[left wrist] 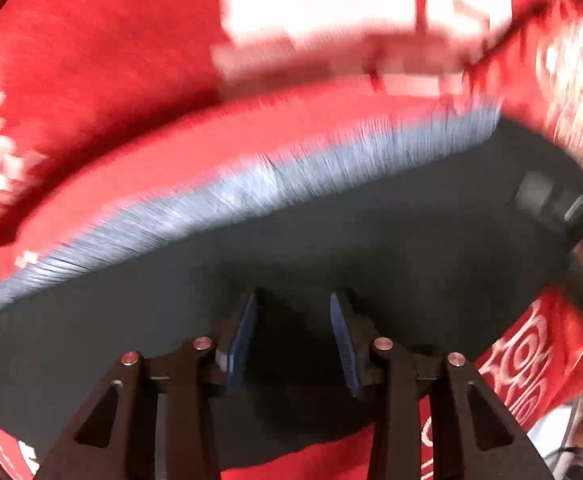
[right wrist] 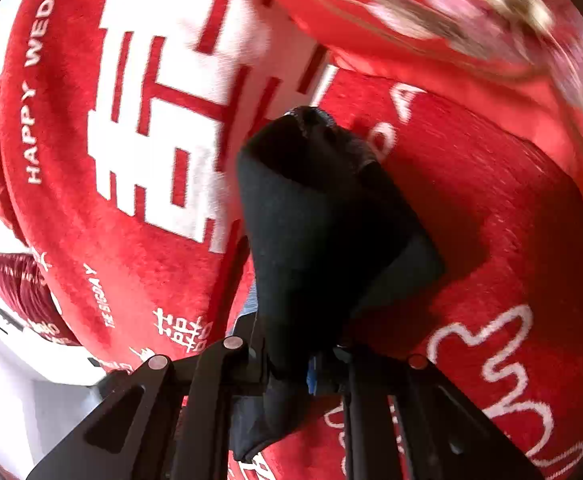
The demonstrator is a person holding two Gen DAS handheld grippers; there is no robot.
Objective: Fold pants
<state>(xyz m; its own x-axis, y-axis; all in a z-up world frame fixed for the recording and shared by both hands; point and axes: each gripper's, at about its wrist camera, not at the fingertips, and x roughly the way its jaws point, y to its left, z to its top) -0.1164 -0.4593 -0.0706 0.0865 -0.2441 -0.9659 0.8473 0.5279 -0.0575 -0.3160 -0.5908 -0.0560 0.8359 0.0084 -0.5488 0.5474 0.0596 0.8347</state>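
Red plush cloth point(left wrist: 91, 60) with white lettering and snowflake marks covers the surface beneath everything we see, and across it lie the dark pants point(left wrist: 331, 232), their grey-blue ribbed waistband point(left wrist: 251, 188) running as a blurred band from lower left up to the right in the left wrist view. Below that band, our left tongs point(left wrist: 293, 336) point steeply down over the dark fabric, the blue pads point(left wrist: 243, 340) standing apart with a clear gap between them and no cloth visibly pinched there, so we read them as released. At the right edge of that view a black device point(left wrist: 551, 200) shows, blurred. Moving to the right wrist view, white characters and the words HAPPY WEDDING sit on the red cloth at left, and our right tongs point(right wrist: 311, 368) are clenched on a bunched fold of the pants point(right wrist: 319, 220), which rises up from the jaws, lifted off the cloth.
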